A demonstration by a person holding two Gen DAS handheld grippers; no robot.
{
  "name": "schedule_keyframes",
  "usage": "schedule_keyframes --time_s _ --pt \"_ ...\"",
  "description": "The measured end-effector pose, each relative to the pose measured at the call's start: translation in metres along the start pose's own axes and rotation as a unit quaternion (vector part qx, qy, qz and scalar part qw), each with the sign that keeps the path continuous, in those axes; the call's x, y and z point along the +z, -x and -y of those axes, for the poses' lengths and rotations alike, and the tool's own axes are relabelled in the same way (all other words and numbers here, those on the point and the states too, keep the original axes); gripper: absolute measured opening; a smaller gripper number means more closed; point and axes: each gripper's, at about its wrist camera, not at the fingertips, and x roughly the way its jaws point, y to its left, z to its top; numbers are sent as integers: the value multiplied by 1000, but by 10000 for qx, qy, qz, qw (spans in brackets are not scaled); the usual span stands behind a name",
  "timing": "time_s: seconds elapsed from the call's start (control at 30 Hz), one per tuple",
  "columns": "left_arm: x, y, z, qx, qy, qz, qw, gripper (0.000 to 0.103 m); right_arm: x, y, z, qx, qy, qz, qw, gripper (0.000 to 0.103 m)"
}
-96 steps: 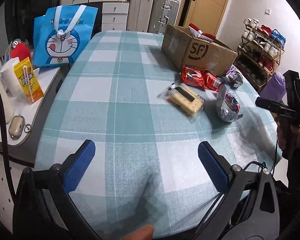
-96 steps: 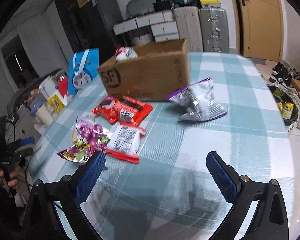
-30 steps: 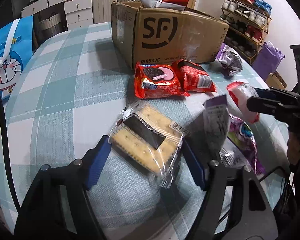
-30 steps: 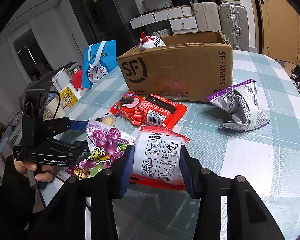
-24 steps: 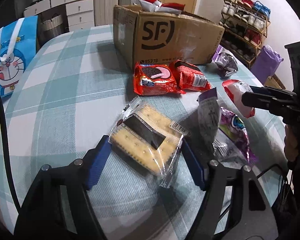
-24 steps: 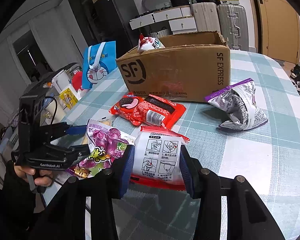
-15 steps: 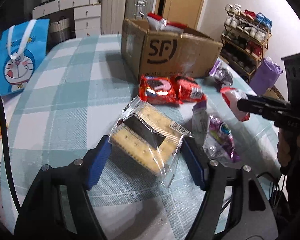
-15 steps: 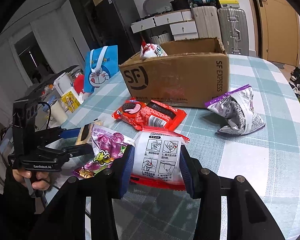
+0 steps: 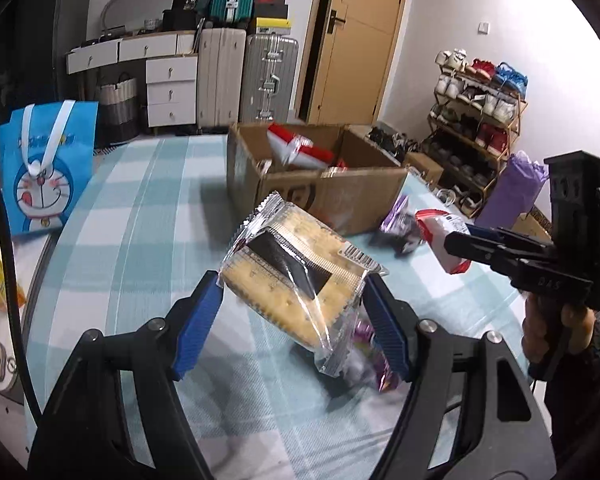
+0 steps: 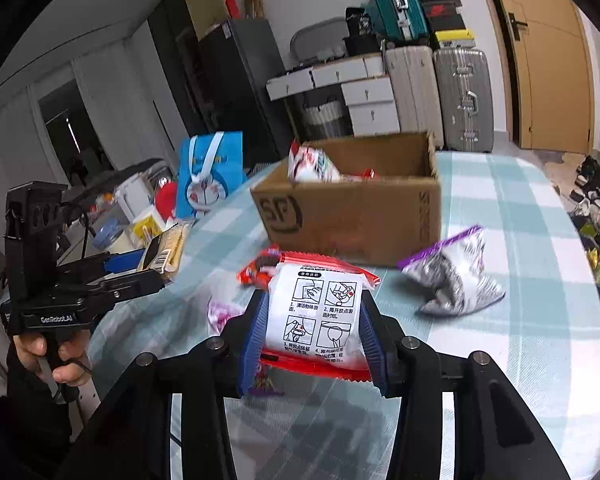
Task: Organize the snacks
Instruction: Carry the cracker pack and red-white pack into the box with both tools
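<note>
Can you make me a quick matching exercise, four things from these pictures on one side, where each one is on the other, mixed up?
Things:
1. cracker pack
2. red and white packet
3. purple and silver bag
4. cardboard box

Places:
A. lying on the tablecloth beside the box
B. clamped in the right gripper
C. standing open with snacks inside
D. held up in the left gripper

Pairs: 1-D, 2-B, 3-A, 4-C

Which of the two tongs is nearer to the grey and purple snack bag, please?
Right. The right tongs, shut on a red-and-white packet, hover just beside the grey and purple snack bag; the left tongs, holding the cracker pack, are farther across the table.
</note>
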Motion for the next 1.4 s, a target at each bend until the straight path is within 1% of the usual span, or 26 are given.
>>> schedule_keyframes --time_s 0.17,0.43,0.83,1.07,1.27,1.4 --pt "26 -4 6 -1 -30 121 9999 70 20 4 6 -60 -102 205 9997 44" --pt "64 -19 3 44 52 211 9998 70 53 -2 14 -72 -317 445 9985 44" --pt "105 -64 4 55 -38 136 9999 70 90 -35 28 -102 -365 493 9981 45" --pt "120 -100 0 75 -42 9 10000 70 103 -59 42 -170 -449 438 9979 45" --pt "122 -134 1 70 -63 -141 9999 70 108 -84 49 -213 -453 317 9982 45" --pt "122 -150 4 64 -125 -173 9998 70 110 -94 53 -254 -405 274 9985 45"
